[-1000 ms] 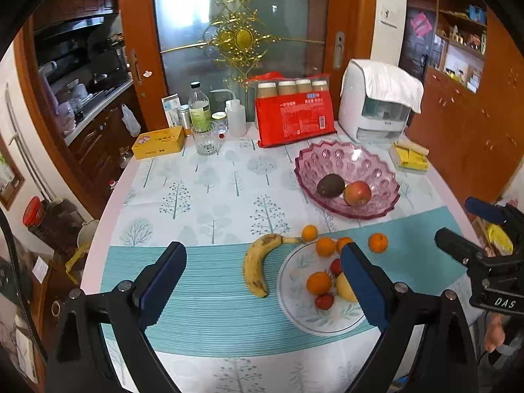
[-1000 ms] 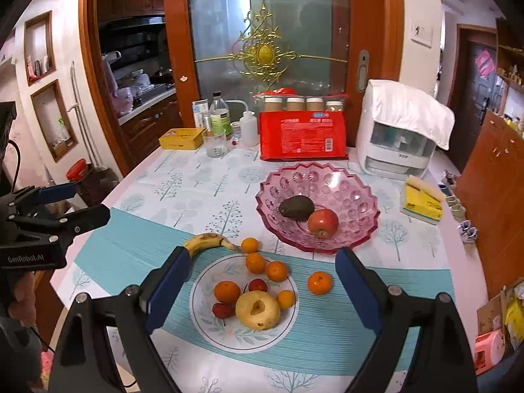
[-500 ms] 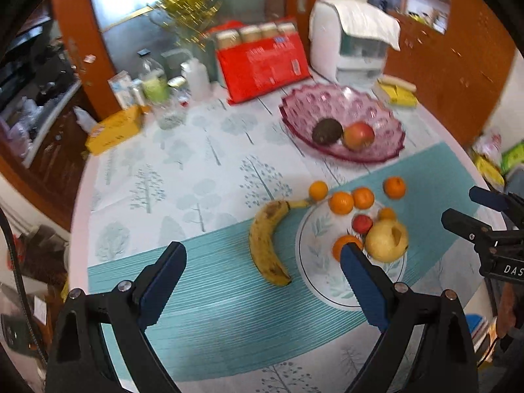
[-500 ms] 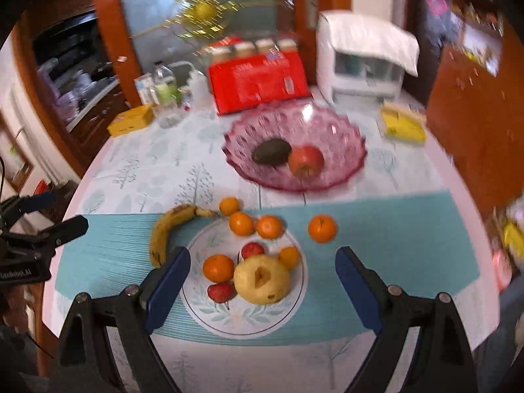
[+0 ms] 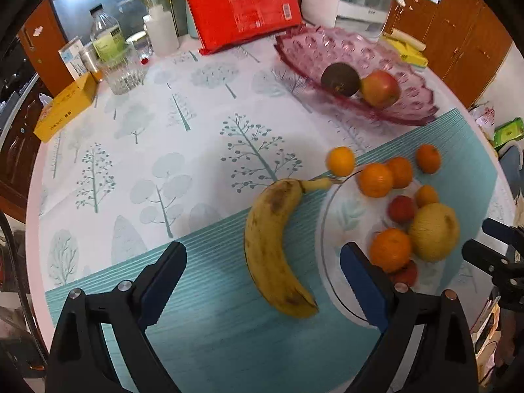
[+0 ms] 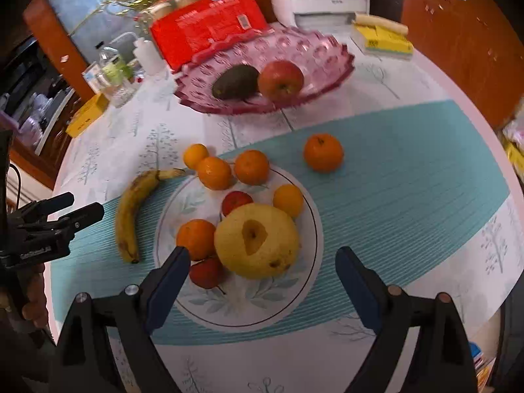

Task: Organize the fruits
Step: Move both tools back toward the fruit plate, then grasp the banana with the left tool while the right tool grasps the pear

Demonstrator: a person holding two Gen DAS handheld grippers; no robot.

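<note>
A banana (image 5: 275, 245) lies on the teal cloth strip, left of a white plate (image 5: 340, 216). My left gripper (image 5: 263, 281) is open just above the banana's near end. The plate (image 6: 288, 291) holds a big yellow pear (image 6: 257, 240), several oranges and small red fruits. My right gripper (image 6: 262, 278) is open over the pear. One orange (image 6: 323, 152) lies loose on the cloth. The pink glass bowl (image 6: 327, 52) holds an avocado (image 6: 235, 82) and an apple (image 6: 280, 80).
At the back stand a red package (image 5: 242, 9), a white appliance (image 5: 353, 0), a bottle (image 5: 106, 37), a glass (image 5: 122, 70) and a yellow box (image 5: 65, 108). Yellow sponges (image 6: 381, 41) lie at the right. The round table's edge curves close on both sides.
Both grippers have moved down and forward toward the table. The left now hangs close over the banana, the right close over the plate. Both stay open.
</note>
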